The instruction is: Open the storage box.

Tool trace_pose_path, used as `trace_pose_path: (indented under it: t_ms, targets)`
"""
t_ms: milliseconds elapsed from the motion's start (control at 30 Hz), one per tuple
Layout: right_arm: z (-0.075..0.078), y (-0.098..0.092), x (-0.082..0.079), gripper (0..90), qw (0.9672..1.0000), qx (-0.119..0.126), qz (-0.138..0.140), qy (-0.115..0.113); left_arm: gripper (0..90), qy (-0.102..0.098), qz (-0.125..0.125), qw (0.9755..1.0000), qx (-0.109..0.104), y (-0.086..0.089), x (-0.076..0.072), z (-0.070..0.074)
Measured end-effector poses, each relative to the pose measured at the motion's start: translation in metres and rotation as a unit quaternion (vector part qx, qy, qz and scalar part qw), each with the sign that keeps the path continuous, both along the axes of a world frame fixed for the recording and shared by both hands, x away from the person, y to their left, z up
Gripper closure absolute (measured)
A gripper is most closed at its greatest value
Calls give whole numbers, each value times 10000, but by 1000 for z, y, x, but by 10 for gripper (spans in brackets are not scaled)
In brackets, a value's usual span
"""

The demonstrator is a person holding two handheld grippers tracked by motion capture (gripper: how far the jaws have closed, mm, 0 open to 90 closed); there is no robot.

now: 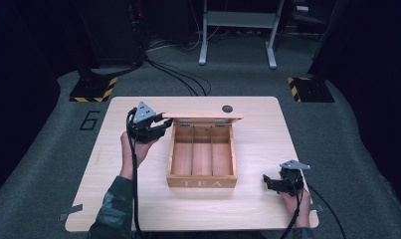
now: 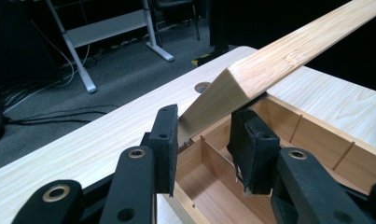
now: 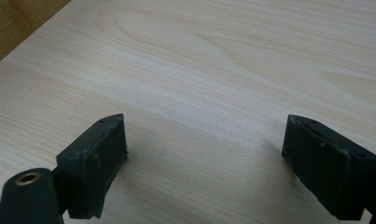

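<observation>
A wooden tea box (image 1: 202, 182) with "TEA" on its front wall stands open in the middle of the table, showing three bare compartments. Its lid (image 1: 203, 116) is raised at the back on its hinges. My left gripper (image 1: 163, 124) is at the lid's left end; in the left gripper view the jaws (image 2: 206, 135) close on the lid's corner (image 2: 251, 74), above the box's inside (image 2: 209, 186). My right gripper (image 1: 268, 180) rests low over the table to the right of the box, open (image 3: 204, 154) with nothing but bare wood between its fingers.
The light wooden table (image 1: 257, 144) has a round cable hole (image 1: 227, 108) behind the lid. A corner of the box (image 3: 13, 23) lies to the upper left in the right gripper view. Beyond the table are a grey floor, cables and a desk frame (image 1: 238, 30).
</observation>
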State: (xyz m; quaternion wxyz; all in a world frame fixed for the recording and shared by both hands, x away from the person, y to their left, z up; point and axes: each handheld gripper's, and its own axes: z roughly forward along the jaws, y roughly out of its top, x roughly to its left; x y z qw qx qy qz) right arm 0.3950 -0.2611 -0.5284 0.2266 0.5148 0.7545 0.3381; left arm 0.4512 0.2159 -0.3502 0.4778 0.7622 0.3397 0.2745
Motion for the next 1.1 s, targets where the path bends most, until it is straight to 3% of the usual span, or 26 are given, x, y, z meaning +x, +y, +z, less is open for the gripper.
trace_pose_path:
  t_ms: [533, 1100]
  targets:
    - [0, 0, 0, 132, 10000, -14, 27, 15, 633, 60, -5, 9999, 152, -1, 19, 15]
    - [0, -1, 0, 132, 10000, -19, 29, 0, 637, 185, -40, 9998, 115, 0, 38, 25]
